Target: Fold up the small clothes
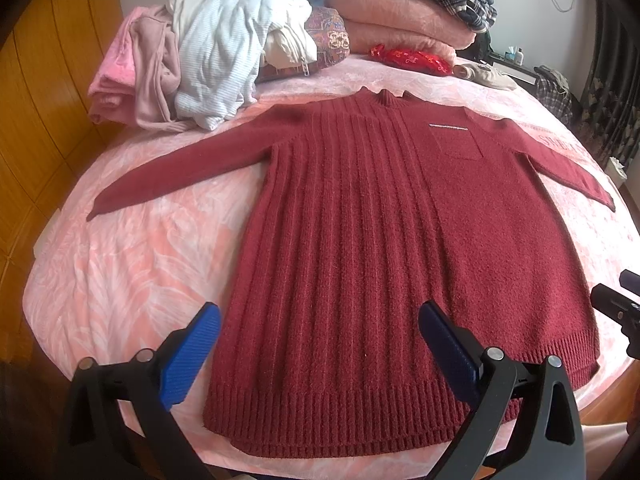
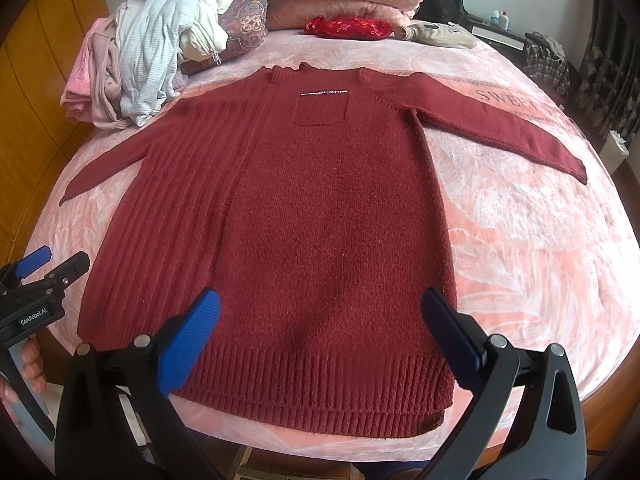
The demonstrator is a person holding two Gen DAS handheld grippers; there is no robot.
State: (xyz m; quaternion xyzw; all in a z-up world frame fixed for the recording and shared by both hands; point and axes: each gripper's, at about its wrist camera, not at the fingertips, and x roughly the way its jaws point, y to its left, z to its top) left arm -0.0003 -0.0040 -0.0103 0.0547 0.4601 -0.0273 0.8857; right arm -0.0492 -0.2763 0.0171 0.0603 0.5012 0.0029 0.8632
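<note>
Hovering over the hem, I hold the left hand-held gripper [image 1: 320, 344] and right hand-held gripper [image 2: 320, 336] wide open, empty. Beyond them, the red sweater [image 1: 360, 220] lies flat on the bed [image 1: 140, 260], sleeves spread. Folding not begun; next I judge a sleeve grasp necessary.

Two pieces of writing are readable from where I hold my claws. On the body of my left gripper [image 2: 48, 264], seen at the left edge of the right wrist view, a small label reads "GenRobot.AI" in white letters on black. On the pink bedspread [image 2: 520, 216], woven in dark capitals beside the far sleeve of the red sweater [image 2: 304, 208], I read "SWEET"; the word runs on past that but the rest blurs. In the left wrist view the same lettering shows only as "SWEE", partly cut by the sleeve.
</note>
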